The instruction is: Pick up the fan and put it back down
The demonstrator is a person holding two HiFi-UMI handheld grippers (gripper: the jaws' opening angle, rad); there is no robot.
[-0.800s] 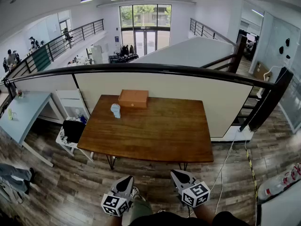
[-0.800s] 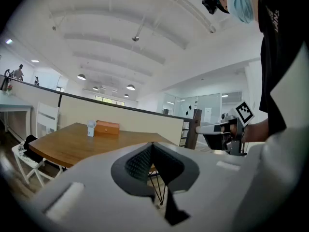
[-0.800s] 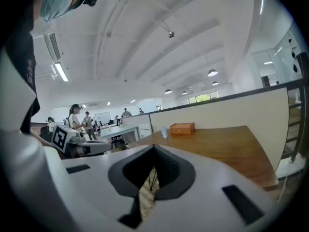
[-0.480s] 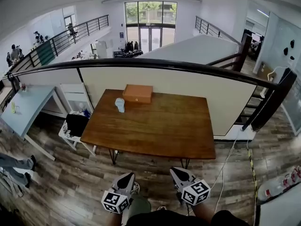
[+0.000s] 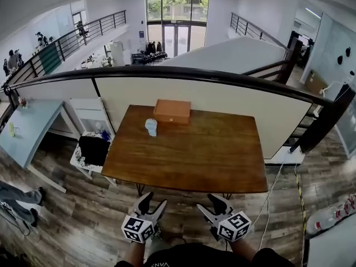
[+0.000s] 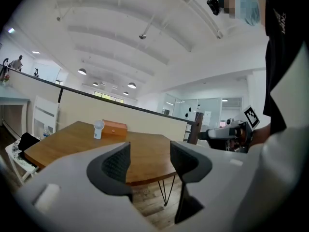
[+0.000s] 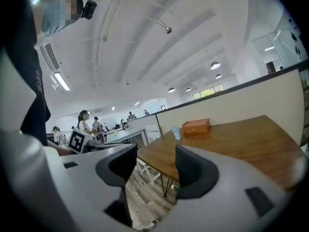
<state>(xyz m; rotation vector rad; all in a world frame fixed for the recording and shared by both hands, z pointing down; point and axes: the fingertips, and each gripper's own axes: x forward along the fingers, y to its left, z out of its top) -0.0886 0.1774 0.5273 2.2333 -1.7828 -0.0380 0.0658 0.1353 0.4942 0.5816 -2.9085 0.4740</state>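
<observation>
item 1: fan (image 5: pixel 151 127). small, white, standing upright on the wooden surface (image 5: pixel 222 160), in its far left part, well apart from both grippers.

item 2: box (image 5: pixel 172 110). orange-brown, closed, at the far edge of the surface, just beside and behind the fan.

item 3: left gripper (image 5: pixel 151 203). held short of the near edge of the surface, over the plank floor (image 5: pixel 72 216), aimed toward the surface. fingers (image 6: pixel 117 162) spread, nothing between them; only surface and floor show through the gap.

item 4: right gripper (image 5: pixel 211 204). alongside the left gripper, also short of the near edge. fingers (image 7: pixel 190 170) spread wide, nothing between them; the fan and box show far off beyond the gap.

item 5: railing (image 5: pixel 222 79). dark, curved, with a pale panel beneath, running behind the far edge of the surface.

item 6: pale blue table (image 5: pixel 28 129). left of the surface, well apart from it.

item 7: dark bundle (image 5: pixel 92 150). on a white stand just beside the left edge of the surface.
</observation>
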